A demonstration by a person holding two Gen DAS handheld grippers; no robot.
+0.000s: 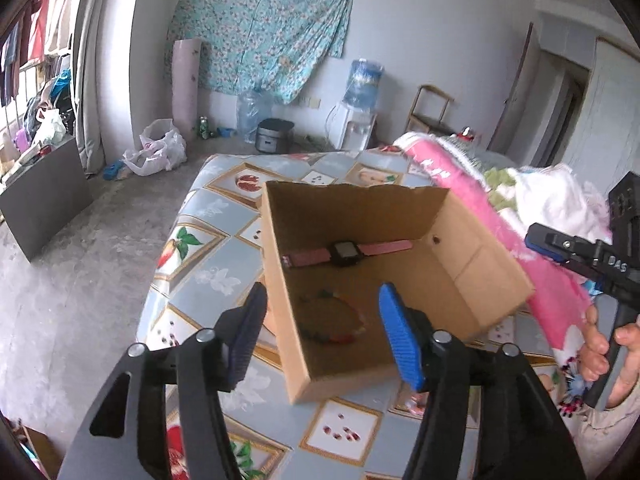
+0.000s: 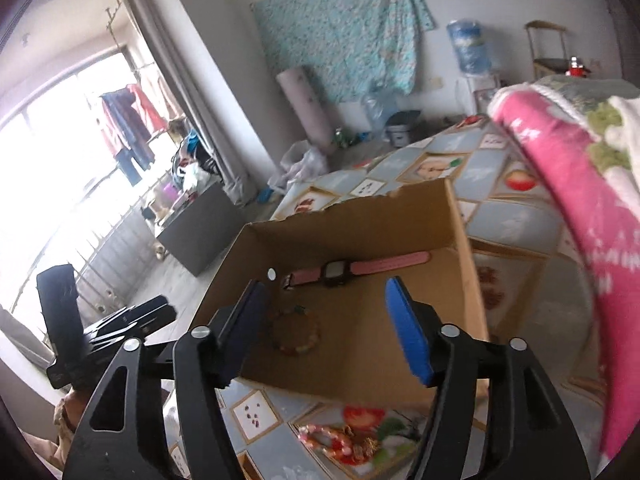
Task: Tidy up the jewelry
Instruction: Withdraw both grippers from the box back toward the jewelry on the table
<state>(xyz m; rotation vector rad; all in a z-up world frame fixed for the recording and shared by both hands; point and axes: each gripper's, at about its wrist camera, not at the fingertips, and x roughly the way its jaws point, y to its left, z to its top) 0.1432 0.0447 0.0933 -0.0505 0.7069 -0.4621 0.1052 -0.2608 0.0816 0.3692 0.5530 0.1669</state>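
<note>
Our left claw [image 1: 322, 334] and right claw [image 2: 326, 328] both spread wide, gripping nothing, above our cardboard box [image 1: 472, 240] on the bed [image 1: 208, 208], pink watch [image 1: 348, 254] and bead bracelet [image 1: 334, 320] lying inside it

An open brown cardboard box [image 1: 460, 256] [image 2: 464, 240] with a ragged far rim sits on a fruit-patterned cloth. Flat on its floor along the far wall lies a pink-strapped wristwatch with a square black face [image 1: 346, 254] [image 2: 335, 273], its strap stretched out straight. Nearer the front of the box lies a round bracelet of mixed coloured beads [image 1: 334, 320] [image 2: 297, 332], a closed loop lying flat, apart from the watch. Outside the box, on the cloth just before its near wall, rests a heap of pink-and-white beaded jewellery with gold pieces [image 2: 340, 440], blurred.
</note>
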